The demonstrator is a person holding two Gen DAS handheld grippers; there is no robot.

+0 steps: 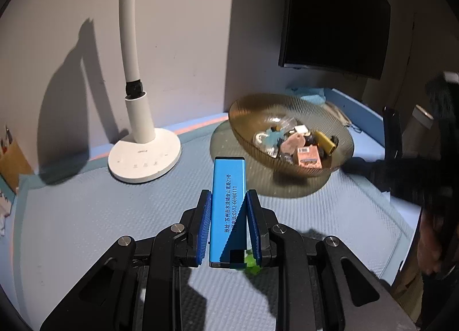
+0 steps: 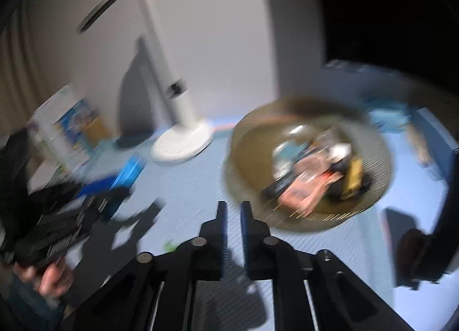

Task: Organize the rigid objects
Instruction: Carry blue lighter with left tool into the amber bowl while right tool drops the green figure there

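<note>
Left wrist view shows the left tool (image 1: 228,213) squeezing a flat blue box (image 1: 226,210) between its two blue pads. The box sticks out forward, lifted above the blue bench (image 1: 86,216). A brown ribbed bowl (image 1: 252,112) sits just past the box and a little to the right. The bowl already holds many small things, among them a pink box (image 1: 308,157) and a yellow tube (image 1: 325,141). A white lamp (image 1: 145,156) stands left of the bowl. A small green thing (image 1: 252,262) lies on the bench under the tool.

The step in hand looks like carrying the blue box toward the bowl. The next move likely calls for bringing it over the bowl, lowering it and letting go gently.

Blue writing runs along the box. It is Chinese, with the numbers 0512-66980111.

Right wrist view is blurry. The right tool (image 2: 233,212) holds nothing, its jaws near each other with a narrow gap. It points at the near rim of the bowl.
</note>
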